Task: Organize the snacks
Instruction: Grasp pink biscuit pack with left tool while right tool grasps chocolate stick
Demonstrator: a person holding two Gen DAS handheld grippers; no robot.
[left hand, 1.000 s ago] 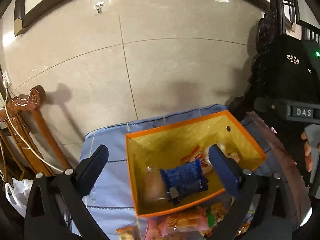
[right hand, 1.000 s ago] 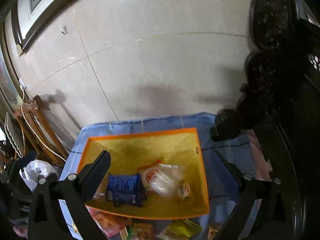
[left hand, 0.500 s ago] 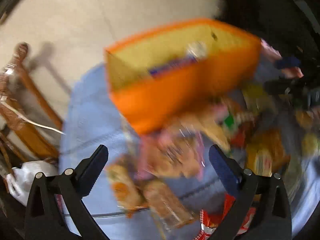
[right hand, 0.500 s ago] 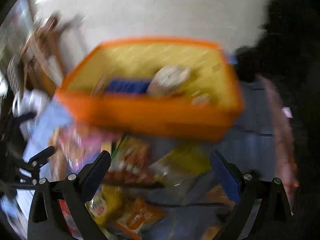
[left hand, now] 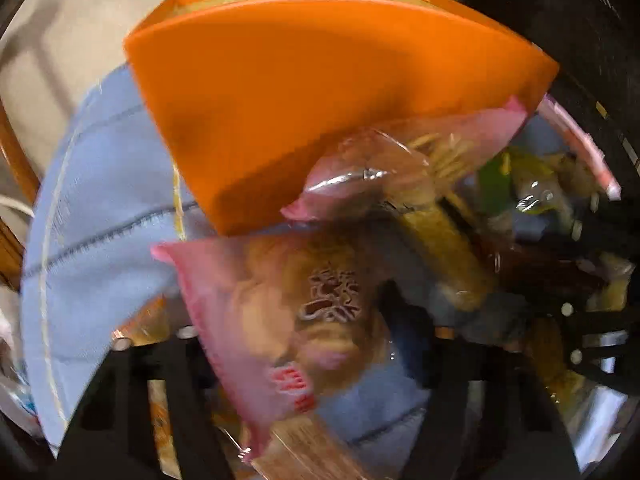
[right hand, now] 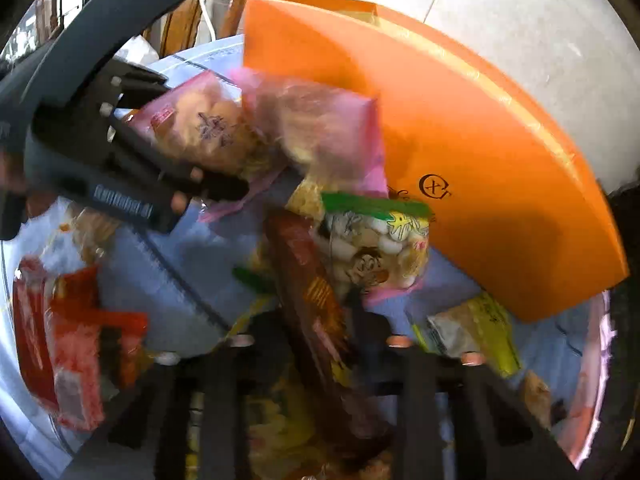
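An orange box (left hand: 304, 92) stands on the blue cloth (left hand: 96, 208); its near wall (right hand: 492, 184) fills the right wrist view too. Snack packets lie heaped in front of it. My left gripper (left hand: 308, 344) is shut on a pink packet of golden pastries (left hand: 280, 312), also seen from the right wrist view (right hand: 200, 128). My right gripper (right hand: 320, 332) is shut on a dark brown and red packet (right hand: 316, 300). A second pink packet (left hand: 420, 160) leans on the box. A green-topped cartoon packet (right hand: 376, 244) lies by the box wall.
Red packets (right hand: 68, 340) lie at the left and a yellow-green packet (right hand: 476, 332) at the right of the cloth. Wooden chair parts (right hand: 180, 20) stand beyond the cloth's far left edge. Dark carved furniture (left hand: 580, 40) rises at the right.
Both grippers dropped from above the box to the pile in front of it and shut: the left on the pink pastry packet, the right on the dark brown packet.
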